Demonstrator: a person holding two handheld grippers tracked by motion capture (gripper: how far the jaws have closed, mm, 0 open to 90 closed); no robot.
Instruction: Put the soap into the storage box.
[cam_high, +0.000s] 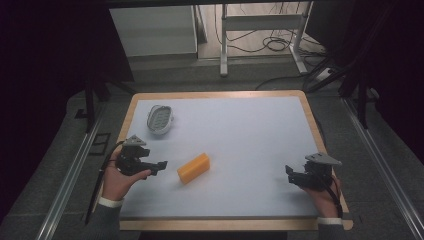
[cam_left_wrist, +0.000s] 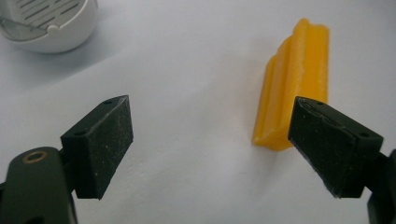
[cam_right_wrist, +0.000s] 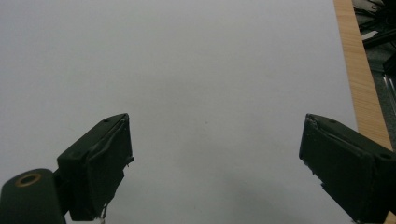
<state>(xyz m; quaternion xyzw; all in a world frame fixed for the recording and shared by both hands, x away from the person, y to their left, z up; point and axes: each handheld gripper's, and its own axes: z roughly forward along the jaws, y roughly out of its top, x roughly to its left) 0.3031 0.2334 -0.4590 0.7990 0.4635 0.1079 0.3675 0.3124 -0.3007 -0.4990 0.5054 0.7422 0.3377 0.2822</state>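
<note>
Left hand-held gripper (cam_high: 161, 165), jaws spread wide, sits just beside the yellow block (cam_high: 193, 168) mid-worktop (cam_high: 250, 135); better square up across its narrow sides, while the right hand-held gripper (cam_high: 290, 172) waits agape, well apart.

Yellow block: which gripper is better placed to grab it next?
Left. The left gripper sits open right beside the yellow block, which lies just ahead of its jaws. The right gripper is far across the table, facing bare surface.

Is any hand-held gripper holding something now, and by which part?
Nothing is held. Left hand-held gripper and right hand-held gripper are open; the yellow block lies free.
</note>
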